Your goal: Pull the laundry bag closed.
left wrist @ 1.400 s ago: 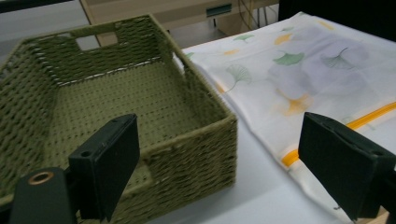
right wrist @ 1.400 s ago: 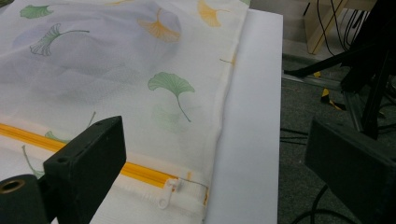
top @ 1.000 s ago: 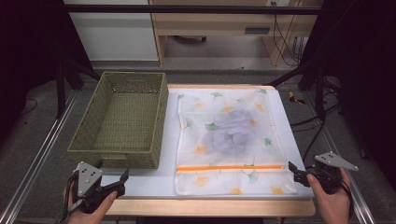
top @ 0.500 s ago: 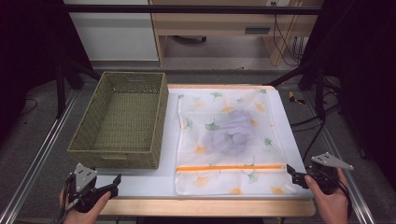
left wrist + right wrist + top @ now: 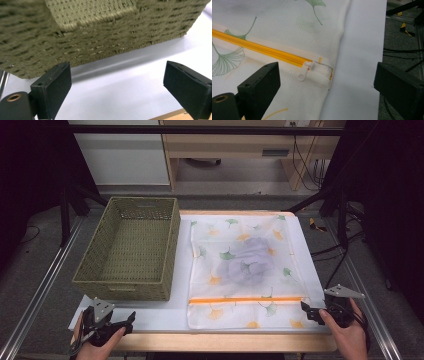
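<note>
In the high view, a table (image 5: 165, 312) with a white top and a pale wooden front edge is seen, framed by metal rails at either side. A green woven basket (image 5: 131, 249) stands on its left half. Just to its right a white mesh bag (image 5: 245, 270) printed with green and orange leaves lies flat, an orange zipper (image 5: 246, 299) running across it near the front edge; a grey bundle (image 5: 248, 261) is seen through the mesh. Grey floor surrounds the table, a white cabinet (image 5: 120, 152) and a wooden desk (image 5: 250, 145) are placed behind it, and cables (image 5: 330, 250) trail on the floor at the right. The left gripper (image 5: 131, 317) is held low at the front left corner, near the basket's front wall; the right gripper (image 5: 305, 307) is held at the front right, just beside the bag's corner.

In the left gripper view, the jaws are seen wide apart with nothing between them; they have just been opening. Beyond them the white top and the basket's woven wall are seen, slightly blurred.

In the right gripper view, the jaws are likewise spread, gripping nothing. Between and beyond them the bag's edge is seen on the white top, with the zipper's white pull (image 5: 305, 71) at its closed end. Floor and cables are seen at the right.
</note>
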Demonstrator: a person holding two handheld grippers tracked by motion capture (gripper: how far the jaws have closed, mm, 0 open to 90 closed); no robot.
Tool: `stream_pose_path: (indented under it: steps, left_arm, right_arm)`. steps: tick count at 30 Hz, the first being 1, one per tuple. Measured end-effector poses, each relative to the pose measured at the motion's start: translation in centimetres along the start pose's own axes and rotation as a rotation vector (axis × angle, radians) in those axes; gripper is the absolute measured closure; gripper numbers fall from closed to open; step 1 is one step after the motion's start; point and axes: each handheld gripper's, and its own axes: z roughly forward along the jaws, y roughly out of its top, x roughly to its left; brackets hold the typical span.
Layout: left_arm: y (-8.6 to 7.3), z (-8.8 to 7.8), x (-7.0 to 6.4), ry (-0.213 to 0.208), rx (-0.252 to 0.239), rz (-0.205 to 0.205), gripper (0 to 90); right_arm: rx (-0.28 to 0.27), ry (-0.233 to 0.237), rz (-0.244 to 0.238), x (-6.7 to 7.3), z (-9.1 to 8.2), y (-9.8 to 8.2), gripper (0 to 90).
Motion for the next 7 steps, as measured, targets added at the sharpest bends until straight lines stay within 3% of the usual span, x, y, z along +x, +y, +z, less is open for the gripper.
stream_pose_path:
  steps: [7]
  left_arm:
    - [-0.25, 0.62, -0.20, -0.016, 0.025, 0.017, 7.7]
  right_arm:
    - [0.014, -0.001, -0.001, 0.15, 0.20, -0.09, 8.4]
